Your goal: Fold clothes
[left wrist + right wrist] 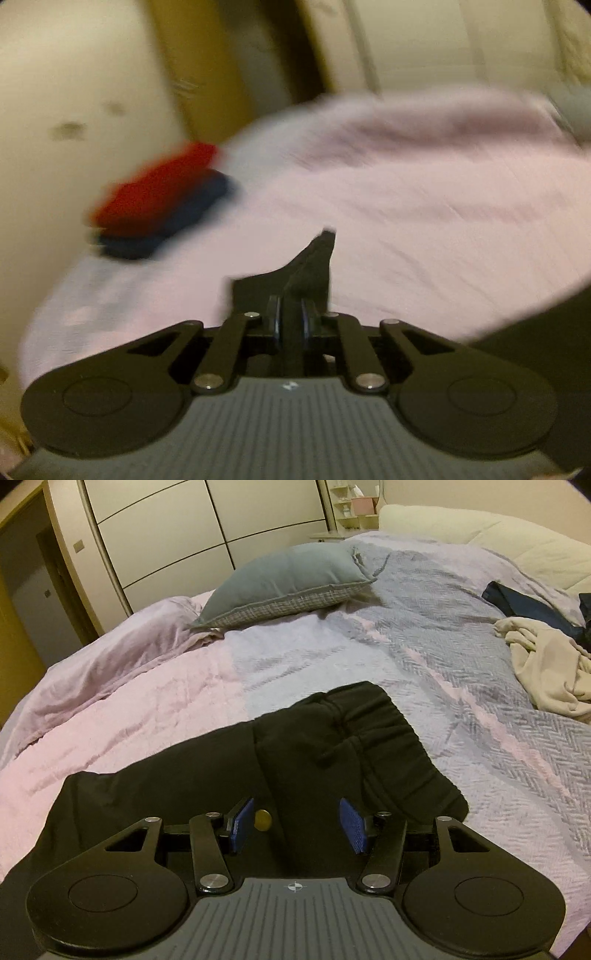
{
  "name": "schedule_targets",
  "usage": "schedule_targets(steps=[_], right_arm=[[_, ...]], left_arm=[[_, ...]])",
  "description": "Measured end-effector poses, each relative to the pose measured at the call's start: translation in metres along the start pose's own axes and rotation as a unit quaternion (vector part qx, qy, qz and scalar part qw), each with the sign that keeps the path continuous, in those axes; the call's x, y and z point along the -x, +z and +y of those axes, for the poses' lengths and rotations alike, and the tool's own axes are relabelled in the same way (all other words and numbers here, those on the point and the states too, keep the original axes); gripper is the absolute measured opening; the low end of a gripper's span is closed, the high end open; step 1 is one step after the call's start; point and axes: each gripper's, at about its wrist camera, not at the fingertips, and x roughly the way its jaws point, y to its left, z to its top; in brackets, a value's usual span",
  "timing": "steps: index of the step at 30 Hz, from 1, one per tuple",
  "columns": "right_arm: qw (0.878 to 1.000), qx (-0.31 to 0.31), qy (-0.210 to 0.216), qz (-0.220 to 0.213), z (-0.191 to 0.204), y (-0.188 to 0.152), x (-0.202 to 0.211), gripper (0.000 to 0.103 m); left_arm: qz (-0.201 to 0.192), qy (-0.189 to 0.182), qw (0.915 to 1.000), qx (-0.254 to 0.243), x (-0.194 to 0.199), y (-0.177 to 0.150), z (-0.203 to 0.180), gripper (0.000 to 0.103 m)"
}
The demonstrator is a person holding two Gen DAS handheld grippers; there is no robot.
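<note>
Your left tool (293, 295) pinches the black garment (314, 760); your right tool (297, 825) stands spread above it on the bed (461, 701).

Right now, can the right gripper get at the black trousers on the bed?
Probably yes. The right gripper is open, and the black trousers lie flat on the bedspread directly under and ahead of its fingers, with nothing in between.

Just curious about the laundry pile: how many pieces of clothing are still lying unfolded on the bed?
3: black pants under the right claw, a cream garment and a navy one far right. More may be hidden.
</note>
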Motion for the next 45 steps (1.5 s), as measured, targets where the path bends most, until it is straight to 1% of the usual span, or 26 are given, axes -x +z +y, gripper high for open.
schedule_targets(steps=[1, 3, 4, 6, 8, 11, 13, 15, 18, 22, 24, 25, 26, 27, 28, 29, 30, 32, 33, 34, 35, 37, 38, 39, 40, 45], right_arm=[[1.000, -0.002, 0.000, 0.002, -0.001, -0.002, 0.000, 0.055], [1.000, -0.002, 0.004, 0.005, 0.000, -0.007, 0.001, 0.055], [1.000, -0.002, 0.006, 0.007, 0.001, -0.009, 0.002, 0.055], [1.000, -0.001, 0.011, 0.010, 0.003, -0.015, 0.003, 0.055], [0.999, 0.009, 0.032, 0.011, 0.013, -0.023, 0.010, 0.055], [0.996, 0.040, 0.078, 0.009, 0.032, -0.037, 0.025, 0.055], [0.992, 0.065, 0.103, 0.012, 0.044, -0.048, 0.033, 0.055], [0.989, 0.097, 0.114, 0.015, 0.055, -0.060, 0.040, 0.055], [0.985, 0.128, 0.111, 0.026, 0.068, -0.076, 0.044, 0.055], [0.986, 0.115, 0.115, 0.033, 0.073, -0.082, 0.047, 0.055], [0.987, 0.113, 0.110, 0.031, 0.073, -0.081, 0.049, 0.055], [0.987, 0.112, 0.108, 0.029, 0.073, -0.080, 0.050, 0.055], [0.988, 0.111, 0.105, 0.028, 0.073, -0.079, 0.050, 0.055], [0.988, 0.110, 0.103, 0.027, 0.073, -0.079, 0.051, 0.055], [0.989, 0.109, 0.101, 0.026, 0.073, -0.078, 0.052, 0.055], [0.989, 0.108, 0.098, 0.025, 0.073, -0.077, 0.053, 0.055], [0.989, 0.106, 0.096, 0.024, 0.072, -0.077, 0.054, 0.055], [0.990, 0.099, 0.093, 0.029, 0.070, -0.077, 0.052, 0.055], [0.990, 0.099, 0.092, 0.031, 0.069, -0.077, 0.052, 0.055], [0.990, 0.100, 0.091, 0.033, 0.068, -0.078, 0.052, 0.055], [0.990, 0.100, 0.091, 0.035, 0.067, -0.078, 0.051, 0.055], [0.990, 0.100, 0.090, 0.039, 0.066, -0.079, 0.051, 0.055], [0.990, 0.098, 0.090, 0.040, 0.064, -0.079, 0.051, 0.055], [0.991, 0.088, 0.093, 0.040, 0.060, -0.079, 0.051, 0.055], [0.992, 0.078, 0.096, 0.039, 0.056, -0.079, 0.052, 0.055], [0.992, 0.021, 0.117, 0.037, 0.035, -0.077, 0.056, 0.055]], left_arm=[[-0.002, -0.001, 0.9992, 0.040, 0.008, -0.005, 0.027, 0.011], [0.031, -0.027, 0.9904, 0.132, 0.006, -0.027, 0.071, 0.016], [0.051, -0.042, 0.9818, 0.178, 0.003, -0.040, 0.092, 0.016], [0.080, -0.072, 0.9595, 0.260, 0.000, -0.064, 0.127, 0.016], [0.081, -0.094, 0.9395, 0.319, 0.003, -0.080, 0.143, 0.016], [0.071, -0.127, 0.9135, 0.380, 0.003, -0.088, 0.152, 0.025], [0.069, -0.140, 0.8998, 0.407, 0.001, -0.089, 0.157, 0.026], [0.069, -0.145, 0.8952, 0.416, -0.001, -0.087, 0.160, 0.029], [0.074, -0.148, 0.8887, 0.427, -0.010, -0.078, 0.167, 0.031], [0.073, -0.151, 0.8821, 0.440, -0.020, -0.071, 0.177, 0.030], [0.066, -0.167, 0.8846, 0.430, -0.024, -0.070, 0.180, 0.002], [0.056, -0.183, 0.8847, 0.425, -0.022, -0.070, 0.181, 0.002], [0.027, -0.216, 0.8753, 0.432, -0.018, -0.073, 0.186, 0.002], [-0.010, -0.254, 0.8601, 0.442, -0.013, -0.078, 0.192, 0.002], [-0.037, -0.272, 0.8497, 0.450, -0.009, -0.084, 0.197, 0.002], [-0.038, -0.263, 0.8512, 0.453, -0.009, -0.091, 0.201, 0.002], [-0.018, -0.243, 0.8586, 0.451, -0.014, -0.099, 0.203, 0.002], [0.066, -0.197, 0.8696, 0.448, -0.037, -0.122, 0.204, 0.003], [0.081, -0.189, 0.8690, 0.450, -0.041, -0.131, 0.203, 0.003], [0.086, -0.187, 0.8669, 0.454, -0.042, -0.139, 0.203, 0.005], [0.080, -0.182, 0.8718, 0.448, -0.037, -0.139, 0.202, 0.006], [0.062, -0.169, 0.8842, 0.431, -0.025, -0.133, 0.201, 0.014], [0.056, -0.164, 0.8883, 0.425, -0.019, -0.130, 0.200, 0.023], [0.054, -0.163, 0.8869, 0.429, -0.017, -0.130, 0.201, 0.028], [0.054, -0.162, 0.8834, 0.437, -0.015, -0.131, 0.202, 0.029], [0.054, -0.157, 0.8647, 0.474, -0.007, -0.137, 0.208, 0.031]])
